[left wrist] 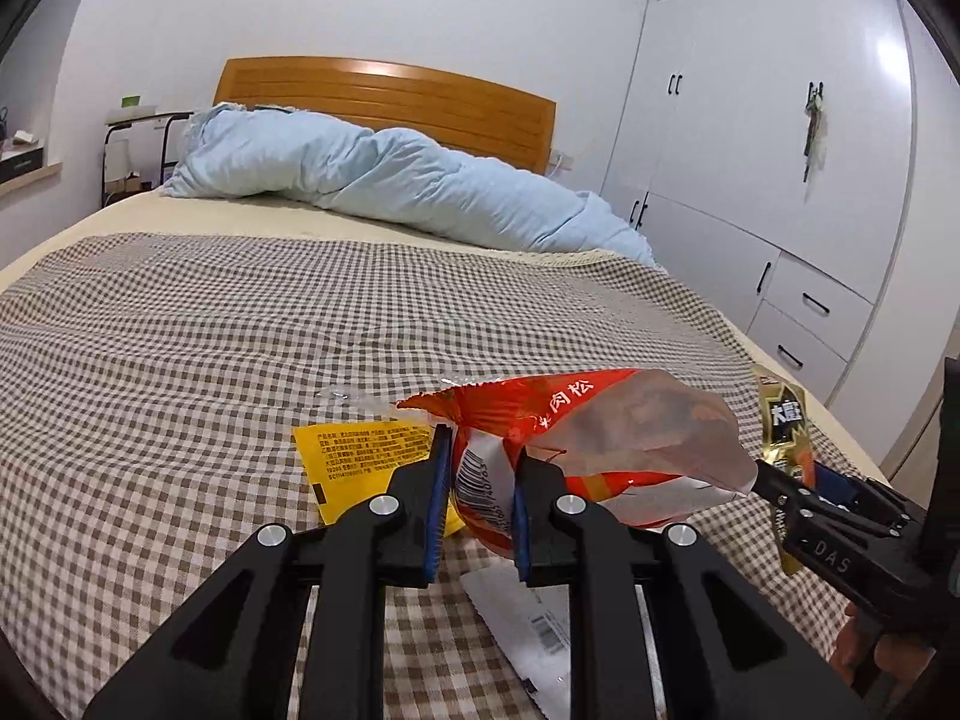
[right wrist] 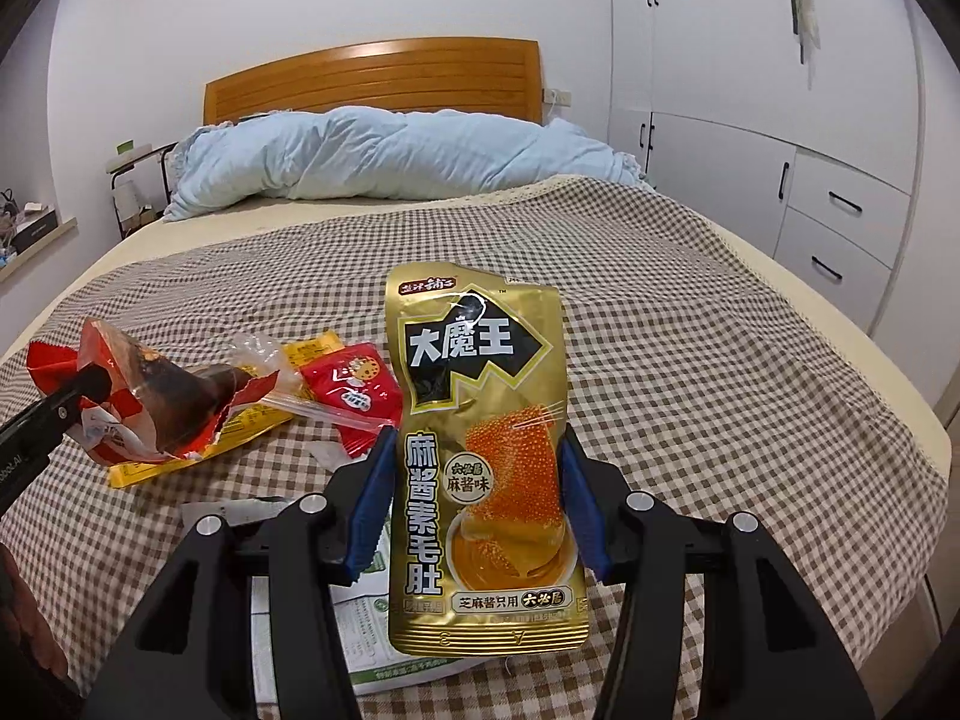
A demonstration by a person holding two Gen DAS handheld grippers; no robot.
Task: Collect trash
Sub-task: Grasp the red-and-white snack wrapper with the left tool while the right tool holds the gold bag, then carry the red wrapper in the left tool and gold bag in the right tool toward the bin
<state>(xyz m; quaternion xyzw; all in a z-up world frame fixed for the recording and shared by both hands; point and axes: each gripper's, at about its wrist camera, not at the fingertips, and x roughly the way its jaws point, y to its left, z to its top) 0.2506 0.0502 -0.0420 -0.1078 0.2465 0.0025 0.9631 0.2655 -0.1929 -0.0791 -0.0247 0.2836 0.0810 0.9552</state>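
The gold pouch at the centre of the right wrist view is glossy metallic foil with smooth printed panels. At lower centre of the left wrist view, the red snack wrapper is thin crinkled plastic film, partly clear and shiny. The yellow packet to its left looks like smooth printed plastic. The checked bedspread is matt woven cloth. In the upper half, the blue duvet is soft, rumpled matt fabric, and the headboard is varnished wood with a sheen. The wardrobe doors at right look smooth and satin white.
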